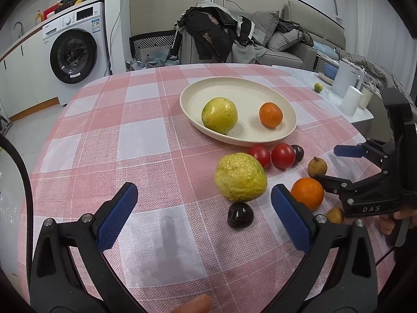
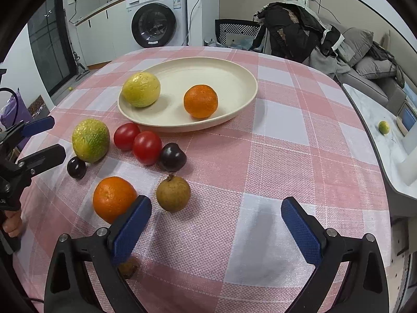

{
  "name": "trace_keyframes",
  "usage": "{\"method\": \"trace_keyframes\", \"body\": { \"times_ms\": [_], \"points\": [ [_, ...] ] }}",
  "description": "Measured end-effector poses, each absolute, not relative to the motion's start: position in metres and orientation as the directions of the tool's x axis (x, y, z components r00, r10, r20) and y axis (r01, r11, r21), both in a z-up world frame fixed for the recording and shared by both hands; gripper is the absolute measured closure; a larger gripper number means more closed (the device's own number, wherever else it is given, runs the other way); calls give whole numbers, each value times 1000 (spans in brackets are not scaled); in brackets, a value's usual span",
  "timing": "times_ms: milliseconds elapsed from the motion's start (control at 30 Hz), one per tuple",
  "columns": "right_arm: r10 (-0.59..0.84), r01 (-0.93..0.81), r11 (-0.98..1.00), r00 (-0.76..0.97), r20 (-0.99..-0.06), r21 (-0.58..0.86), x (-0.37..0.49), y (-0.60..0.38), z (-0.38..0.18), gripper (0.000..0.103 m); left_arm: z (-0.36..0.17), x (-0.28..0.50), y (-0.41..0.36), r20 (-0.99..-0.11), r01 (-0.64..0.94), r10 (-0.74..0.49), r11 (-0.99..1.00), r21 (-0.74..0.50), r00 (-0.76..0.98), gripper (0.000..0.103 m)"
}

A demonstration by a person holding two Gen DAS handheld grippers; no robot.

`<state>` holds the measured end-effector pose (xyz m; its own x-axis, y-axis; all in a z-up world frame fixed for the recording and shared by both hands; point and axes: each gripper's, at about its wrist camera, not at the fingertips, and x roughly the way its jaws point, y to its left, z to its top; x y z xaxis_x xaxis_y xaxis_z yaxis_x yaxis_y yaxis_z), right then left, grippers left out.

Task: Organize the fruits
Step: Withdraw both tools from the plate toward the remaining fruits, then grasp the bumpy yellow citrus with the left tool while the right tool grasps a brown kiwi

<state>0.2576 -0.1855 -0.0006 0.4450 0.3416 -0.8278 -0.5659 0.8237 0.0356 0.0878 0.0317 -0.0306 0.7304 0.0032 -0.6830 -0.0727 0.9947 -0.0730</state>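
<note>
With both the left gripper (image 1: pixel 204 215) and right gripper (image 2: pixel 216 224) released and empty, the loose orange (image 2: pixel 114 198) just short of the plate (image 2: pixel 234 116) looks the likeliest next pick, best straddled squarely before closing and lifted clear of the brown fruit (image 2: pixel 173 193) beside it.

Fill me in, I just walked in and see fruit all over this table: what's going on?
A person is sorting fruit with a handheld gripper in each hand. Both the left gripper and right gripper are open and empty above the checked tablecloth. The cream plate already holds a yellow-green fruit and an orange. Another orange, two tomatoes, dark plums and a brown fruit lie loose on the cloth.
</note>
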Motion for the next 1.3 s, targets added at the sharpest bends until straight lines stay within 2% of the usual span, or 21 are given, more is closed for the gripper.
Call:
{"method": "trace_keyframes", "body": {
  "times_ms": [33,100,167,267,433,500,700,933,1100,1300],
  "points": [
    [340,-569,822,444,-829,32,257,-185,-1,3,-31,88,32,-683,-73,4,995,-73,731,1],
    [342,-575,817,435,-833,35,257,-183,-2,18,-31,88,32,-684,-73,3,995,-74,729,1],
    [358,-585,809,425,-831,50,256,-182,-2,25,-31,89,31,-686,-74,2,994,-75,727,1],
    [380,-611,790,412,-828,58,253,-179,-1,26,-31,89,31,-687,-72,2,995,-74,727,1],
    [395,-623,779,407,-824,65,251,-178,-1,39,-32,89,30,-687,-65,-2,995,-71,727,1],
    [410,-624,777,399,-820,85,251,-179,0,51,-33,90,29,-686,-65,-2,995,-72,727,1],
    [432,-625,773,392,-812,110,252,-181,2,75,-36,91,28,-690,-59,-15,995,-84,724,1],
    [450,-623,774,415,-791,113,251,-185,8,76,-40,97,28,-698,-49,-34,994,-98,715,2],
    [464,-617,777,435,-772,120,250,-187,15,76,-45,110,27,-717,-61,-34,992,-106,696,10],
    [461,-615,780,437,-773,118,251,-187,15,76,-53,121,23,-744,-21,-91,990,-140,662,26]
  ]
}}
